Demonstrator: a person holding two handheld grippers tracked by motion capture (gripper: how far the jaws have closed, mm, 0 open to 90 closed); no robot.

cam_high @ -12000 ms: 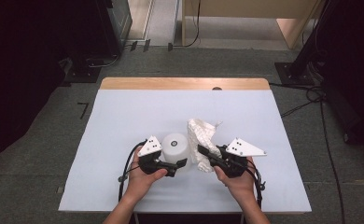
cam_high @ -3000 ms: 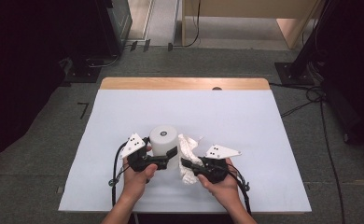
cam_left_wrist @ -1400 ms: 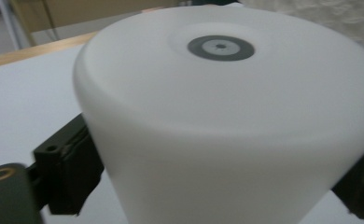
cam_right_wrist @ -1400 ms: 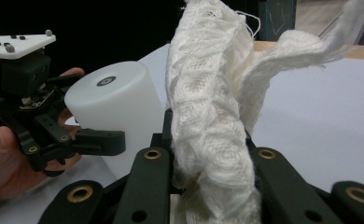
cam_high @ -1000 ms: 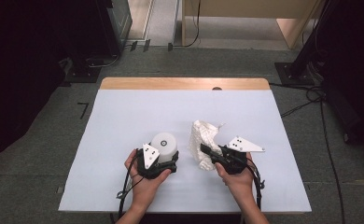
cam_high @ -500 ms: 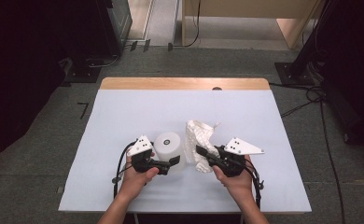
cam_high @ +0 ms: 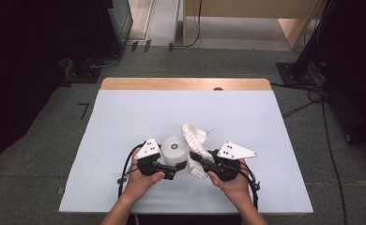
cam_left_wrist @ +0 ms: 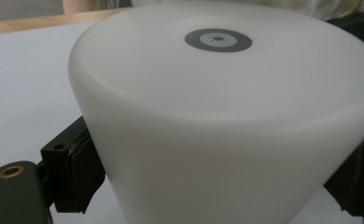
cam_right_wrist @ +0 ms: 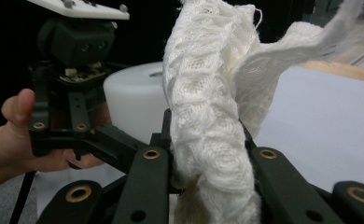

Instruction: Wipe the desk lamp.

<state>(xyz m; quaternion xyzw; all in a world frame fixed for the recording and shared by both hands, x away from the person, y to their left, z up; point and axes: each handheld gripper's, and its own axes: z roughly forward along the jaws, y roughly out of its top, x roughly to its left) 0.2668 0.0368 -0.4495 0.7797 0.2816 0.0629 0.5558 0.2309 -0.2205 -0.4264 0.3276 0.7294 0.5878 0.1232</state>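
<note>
High view: white cup [cam_high: 174,149] inverted, axis vertical.

Since half a second ago the left tongs [cam_high: 177,166] have stood the cup [cam_high: 174,151] more upright, closer to the cloth [cam_high: 195,140].

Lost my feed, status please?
Left gripper shut on white plastic cup, upside down. Right gripper shut on white knitted cloth. Nothing in the way.
</note>
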